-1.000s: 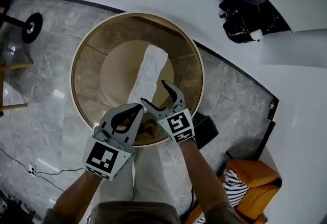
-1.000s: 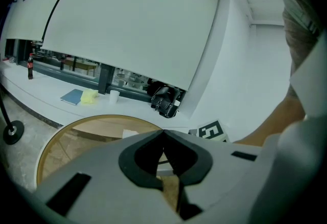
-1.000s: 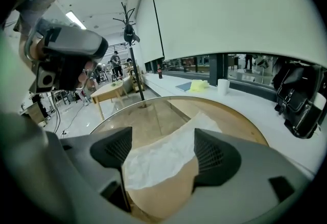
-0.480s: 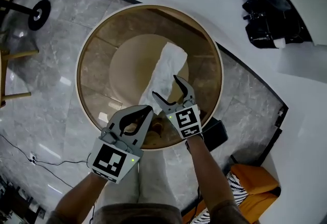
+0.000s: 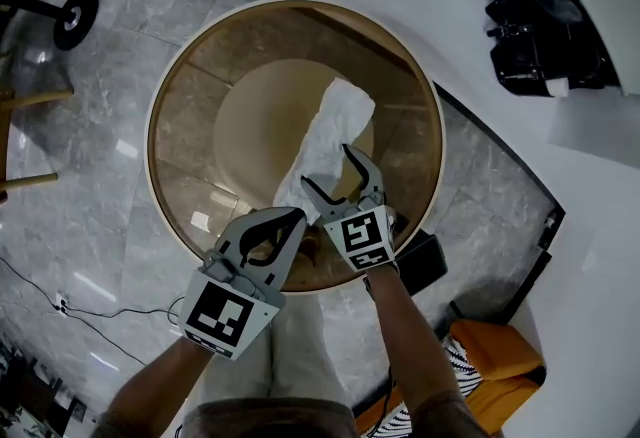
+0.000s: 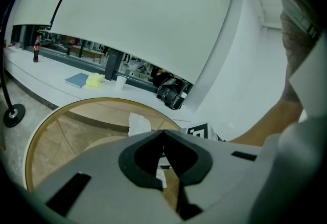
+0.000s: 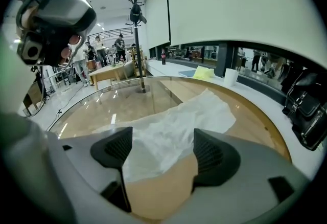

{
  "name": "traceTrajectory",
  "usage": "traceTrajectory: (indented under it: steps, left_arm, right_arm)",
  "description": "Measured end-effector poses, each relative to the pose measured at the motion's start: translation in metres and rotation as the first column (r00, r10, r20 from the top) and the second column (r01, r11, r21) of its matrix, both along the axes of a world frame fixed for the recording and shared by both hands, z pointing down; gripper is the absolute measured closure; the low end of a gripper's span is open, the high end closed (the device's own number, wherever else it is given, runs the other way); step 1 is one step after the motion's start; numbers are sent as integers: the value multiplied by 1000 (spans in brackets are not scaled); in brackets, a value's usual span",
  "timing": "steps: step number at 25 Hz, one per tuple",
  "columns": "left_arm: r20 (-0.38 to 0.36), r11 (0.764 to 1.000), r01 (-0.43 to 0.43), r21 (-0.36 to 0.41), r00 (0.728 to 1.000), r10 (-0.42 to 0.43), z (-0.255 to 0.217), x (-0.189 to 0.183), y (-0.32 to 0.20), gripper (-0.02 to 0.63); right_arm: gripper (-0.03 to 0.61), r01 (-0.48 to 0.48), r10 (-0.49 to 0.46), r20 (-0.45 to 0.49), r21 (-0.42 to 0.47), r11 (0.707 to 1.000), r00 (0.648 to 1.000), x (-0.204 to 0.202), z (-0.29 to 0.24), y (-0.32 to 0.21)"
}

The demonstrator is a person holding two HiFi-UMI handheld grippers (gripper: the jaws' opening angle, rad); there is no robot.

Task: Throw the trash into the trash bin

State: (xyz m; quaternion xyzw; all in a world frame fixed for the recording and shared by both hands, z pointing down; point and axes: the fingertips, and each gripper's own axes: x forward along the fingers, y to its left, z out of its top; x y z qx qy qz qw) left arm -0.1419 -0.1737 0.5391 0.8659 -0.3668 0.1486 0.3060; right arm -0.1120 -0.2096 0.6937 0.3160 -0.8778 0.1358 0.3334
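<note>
A long white crumpled paper (image 5: 335, 131) lies inside the round brown trash bin (image 5: 150, 141), running from its floor up toward the near wall. My right gripper (image 5: 326, 166) hangs open just above the paper's near end, nothing between its fingers. In the right gripper view the paper (image 7: 184, 120) spreads out beyond the open right gripper (image 7: 163, 146), inside the bin rim (image 7: 265, 115). My left gripper (image 5: 297, 216) is shut and empty over the bin's near rim. In the left gripper view, the left gripper (image 6: 163, 132) shows with its jaws closed, the paper (image 6: 138, 123) beyond.
The bin stands on a grey marble floor beside a curved white counter. A black bag (image 5: 545, 36) sits on the counter at right. A small black box (image 5: 425, 261) and an orange cushion (image 5: 495, 366) lie near my feet. A stand base (image 5: 75, 11) and cables (image 5: 60, 301) are at left.
Both grippers have edged a little farther over the bin's near rim. The paper stays where it lay, and neither gripper's jaws changed.
</note>
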Motion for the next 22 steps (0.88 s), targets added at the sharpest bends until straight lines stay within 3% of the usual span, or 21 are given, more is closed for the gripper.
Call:
traceTrajectory:
  steps: [5, 14, 16, 17, 18, 19, 22]
  left_arm:
    - [-2, 1000, 1, 5, 1000, -1, 0, 0, -3, 595]
    - [-5, 1000, 5, -12, 1000, -5, 3, -6, -1, 595]
    - [-7, 1000, 5, -12, 1000, -5, 3, -7, -1, 595]
    - [-6, 1000, 2, -10, 1000, -2, 3, -7, -1, 595]
    - [-5, 1000, 0, -9, 1000, 0, 3, -8, -1, 595]
    - [-6, 1000, 2, -9, 1000, -2, 2, -8, -2, 595]
    - [-9, 1000, 2, -5, 1000, -2, -1, -11, -3, 595]
  right_arm:
    - [201, 13, -13, -49, -8, 1000, 999, 3, 5, 2]
    - [209, 0, -2, -53, -38, 999, 999, 4, 6, 0]
    - [283, -15, 13, -52, -35, 999, 999, 6, 5, -4]
    - [357, -29, 27, -58, -34, 999, 998, 9, 4, -6]
    - [491, -48, 45, -64, -36, 998, 997, 13, 4, -8]
    - [548, -67, 64, -66, -42, 997, 996, 16, 5, -10]
    - [551, -112, 108, -59, -71, 991, 992, 18, 4, -13]
